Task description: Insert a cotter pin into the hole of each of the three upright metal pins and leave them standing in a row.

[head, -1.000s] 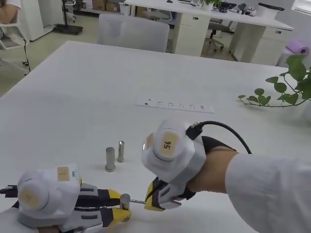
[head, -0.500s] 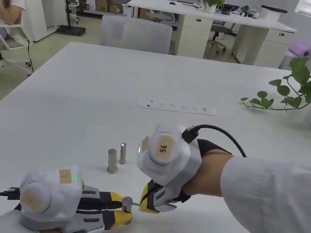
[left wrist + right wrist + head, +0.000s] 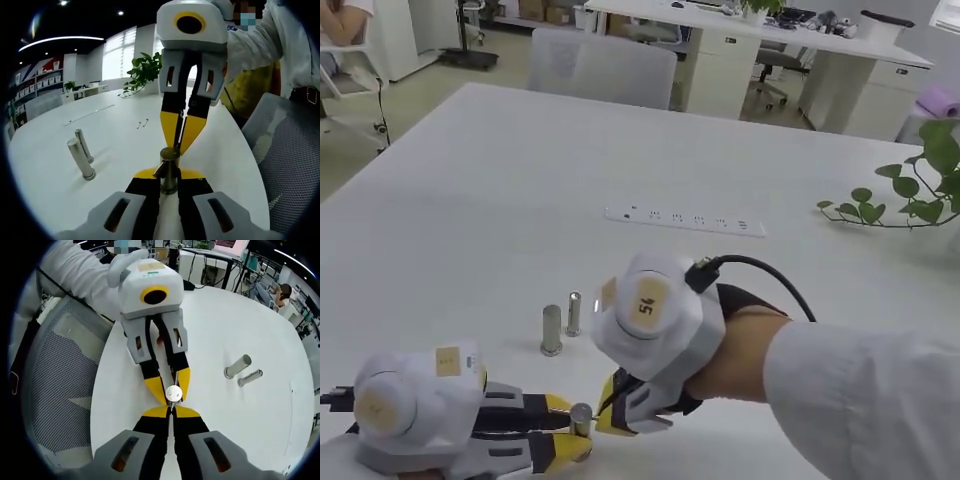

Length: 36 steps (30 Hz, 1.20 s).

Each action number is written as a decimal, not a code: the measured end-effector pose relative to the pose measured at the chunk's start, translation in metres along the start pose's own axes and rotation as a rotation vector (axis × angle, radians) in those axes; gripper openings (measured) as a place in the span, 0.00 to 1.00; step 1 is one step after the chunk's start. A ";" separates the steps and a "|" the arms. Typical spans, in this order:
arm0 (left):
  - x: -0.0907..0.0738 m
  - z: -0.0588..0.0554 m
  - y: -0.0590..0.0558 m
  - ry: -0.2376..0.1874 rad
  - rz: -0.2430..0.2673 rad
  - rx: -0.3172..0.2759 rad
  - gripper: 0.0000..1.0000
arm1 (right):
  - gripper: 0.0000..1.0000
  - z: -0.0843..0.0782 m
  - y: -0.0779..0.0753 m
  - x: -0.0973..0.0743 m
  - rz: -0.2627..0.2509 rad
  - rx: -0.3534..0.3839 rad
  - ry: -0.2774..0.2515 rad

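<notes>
My left gripper [image 3: 575,432] is shut on a short upright metal pin [image 3: 580,414] near the table's front edge. Against its right side my right gripper [image 3: 610,413] is shut on a thin cotter pin [image 3: 595,412], whose tip is at the pin's top. In the left gripper view my jaws [image 3: 168,176] clamp the metal pin [image 3: 169,169], and the right gripper's yellow fingertips [image 3: 191,131] pinch the cotter pin [image 3: 176,139] just above it. The right gripper [image 3: 172,411] faces the pin's round top [image 3: 174,392]. Two more metal pins [image 3: 551,330] [image 3: 574,313] stand upright behind.
Two loose cotter pins [image 3: 142,123] lie on the white table [image 3: 470,210] beyond the work. A white power strip [image 3: 685,220] lies mid-table and a potted plant [image 3: 910,195] trails in at the right. A grey chair [image 3: 600,65] stands at the far edge.
My right gripper has moved left toward the held metal pin, and the stretch of cotter pin showing between them has shortened. The left gripper and the two standing pins have stayed put.
</notes>
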<state>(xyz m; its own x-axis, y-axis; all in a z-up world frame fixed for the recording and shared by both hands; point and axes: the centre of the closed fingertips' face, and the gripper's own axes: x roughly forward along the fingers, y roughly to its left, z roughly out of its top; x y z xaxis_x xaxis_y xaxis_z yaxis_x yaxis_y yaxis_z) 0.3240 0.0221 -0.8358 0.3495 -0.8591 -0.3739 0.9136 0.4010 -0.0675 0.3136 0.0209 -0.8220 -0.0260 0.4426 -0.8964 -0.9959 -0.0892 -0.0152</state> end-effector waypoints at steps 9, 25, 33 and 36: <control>0.000 0.001 -0.002 -0.026 0.003 -0.013 0.10 | 0.04 0.003 0.000 0.002 0.001 0.001 -0.004; 0.000 0.001 -0.002 -0.027 0.007 -0.007 0.10 | 0.05 0.003 0.000 0.002 0.005 0.015 0.001; 0.001 0.001 -0.002 -0.025 0.006 -0.005 0.10 | 0.10 0.004 -0.001 0.000 0.008 0.025 -0.008; 0.001 0.001 -0.002 -0.025 0.006 -0.005 0.10 | 0.12 0.004 0.000 -0.002 0.013 0.029 -0.010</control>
<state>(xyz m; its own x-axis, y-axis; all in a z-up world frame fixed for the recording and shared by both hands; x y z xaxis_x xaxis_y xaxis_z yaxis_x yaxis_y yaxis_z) 0.3224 0.0204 -0.8351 0.3605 -0.8643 -0.3508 0.9104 0.4079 -0.0695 0.3136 0.0234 -0.8187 -0.0399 0.4509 -0.8917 -0.9976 -0.0690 0.0098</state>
